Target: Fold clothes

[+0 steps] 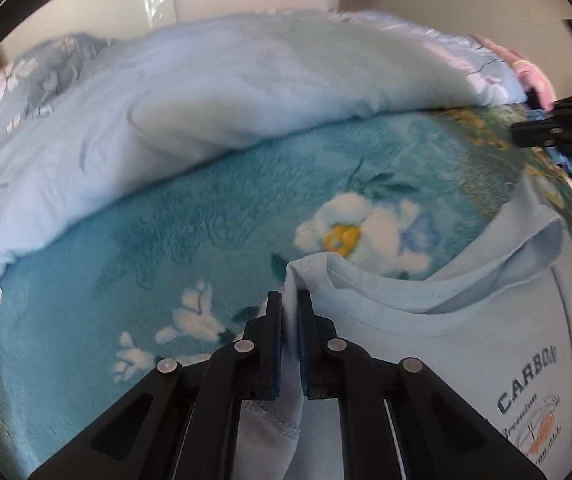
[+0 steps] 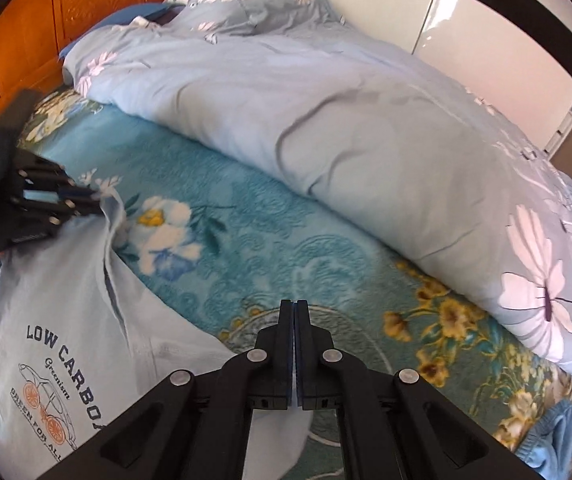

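Note:
A light blue T-shirt (image 1: 466, 344) with a "LOW CARBON" print lies on the teal floral blanket (image 1: 190, 216). In the left wrist view my left gripper (image 1: 290, 300) is shut on a pinched fold of the shirt beside its collar (image 1: 386, 284). The right wrist view shows the same shirt (image 2: 46, 304) at lower left. There my right gripper (image 2: 294, 305) is shut, with a thin strip of the pale fabric between its pads and shirt cloth running under it. Each gripper appears in the other's view: the right gripper (image 1: 526, 136) at the right edge, the left gripper (image 2: 90, 200) at the left.
A rumpled pale blue duvet (image 2: 326, 120) with white flowers lies along the far side of the bed. A wooden headboard (image 2: 46, 12) and a flowered pillow (image 2: 254, 4) stand at one end. A crumpled blue garment (image 2: 550, 436) lies at the bed's near right corner. White cupboard doors (image 2: 486, 20) are behind.

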Available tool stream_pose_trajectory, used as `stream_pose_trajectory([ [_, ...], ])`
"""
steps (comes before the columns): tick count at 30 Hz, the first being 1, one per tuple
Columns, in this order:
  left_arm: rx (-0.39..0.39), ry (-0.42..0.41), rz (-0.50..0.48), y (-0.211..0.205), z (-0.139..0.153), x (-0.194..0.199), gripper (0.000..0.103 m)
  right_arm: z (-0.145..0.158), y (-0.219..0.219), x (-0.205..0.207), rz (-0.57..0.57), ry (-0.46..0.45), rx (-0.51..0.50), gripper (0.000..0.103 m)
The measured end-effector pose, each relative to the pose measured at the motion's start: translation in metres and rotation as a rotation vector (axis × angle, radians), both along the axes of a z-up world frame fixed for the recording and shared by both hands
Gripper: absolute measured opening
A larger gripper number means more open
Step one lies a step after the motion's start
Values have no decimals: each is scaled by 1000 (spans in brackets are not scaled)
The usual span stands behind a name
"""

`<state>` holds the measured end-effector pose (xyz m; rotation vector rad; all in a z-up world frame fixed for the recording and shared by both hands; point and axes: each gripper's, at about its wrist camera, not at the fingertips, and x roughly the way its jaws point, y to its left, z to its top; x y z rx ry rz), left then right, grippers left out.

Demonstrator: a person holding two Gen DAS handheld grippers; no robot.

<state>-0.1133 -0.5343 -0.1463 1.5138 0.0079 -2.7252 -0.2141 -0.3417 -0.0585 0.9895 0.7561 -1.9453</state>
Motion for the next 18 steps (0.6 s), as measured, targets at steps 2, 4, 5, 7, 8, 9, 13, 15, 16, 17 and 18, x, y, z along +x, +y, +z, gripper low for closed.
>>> stream_pose_trajectory([
  [2,4,6,11,1,2,2,9,2,3,6,32,-19,8,3],
  [4,16,7,25,1,7,6,9,1,4,17,88,-22,34,3],
  [5,20,5,31,0,10,8,9,0,4,23,117,-25,50,3],
  [7,15,18,44,0,20,17,12,-4,3,33,165,-19,87,7],
  [8,8,30,55,0,26,23,14,-7,2,36,180,-16,106,14],
  [9,9,47,64,1,31,30,17,-10,2,38,186,-16,119,24],
  [13,48,112,90,3,48,65,35,-18,3,45,216,2,127,50],
  [15,69,132,109,3,50,82,36,-23,1,46,230,29,143,54],
  [16,89,143,121,2,50,92,37,-26,-2,46,232,43,155,55],
  [17,114,154,134,1,50,101,37,-28,-4,44,234,49,163,55],
  [18,142,163,149,-2,49,112,37,-30,-6,42,236,48,166,55],
])
